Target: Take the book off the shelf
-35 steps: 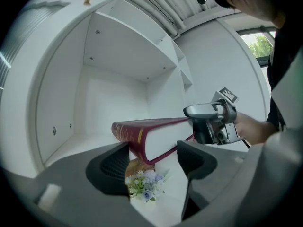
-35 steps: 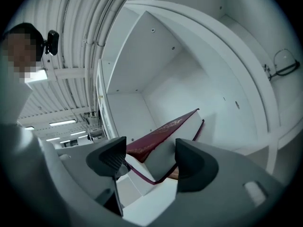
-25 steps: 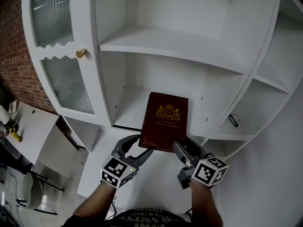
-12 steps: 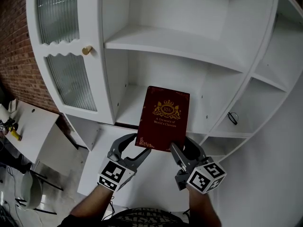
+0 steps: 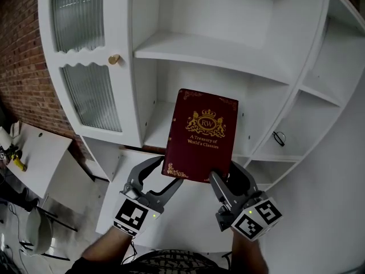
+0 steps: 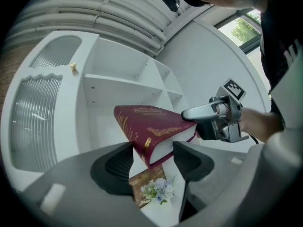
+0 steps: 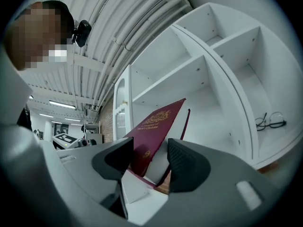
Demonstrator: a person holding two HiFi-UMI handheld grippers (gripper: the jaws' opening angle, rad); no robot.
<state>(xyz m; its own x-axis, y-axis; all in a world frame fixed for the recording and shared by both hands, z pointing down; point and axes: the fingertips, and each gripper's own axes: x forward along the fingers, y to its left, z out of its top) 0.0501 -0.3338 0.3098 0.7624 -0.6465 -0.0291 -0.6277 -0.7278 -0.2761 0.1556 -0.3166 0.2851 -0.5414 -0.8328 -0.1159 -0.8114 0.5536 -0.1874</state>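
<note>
Book [image 5: 202, 136] out, held clear before the shelf [image 5: 205, 55], left tongs [image 5: 164, 178] and right tongs [image 5: 229, 180] each clamped on a bottom corner; stiff hardback, likely heavy, smooth cover may slip, so both corners suit.

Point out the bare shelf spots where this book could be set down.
Bare: the upper shelf between the ribbed-glass door and the curved divider; the middle shelf left of the book. Taken: the right compartment holds glasses; a flowered card lies below the book.

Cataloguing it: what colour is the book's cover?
The book is dark red with gold print; head view shows it best.
</note>
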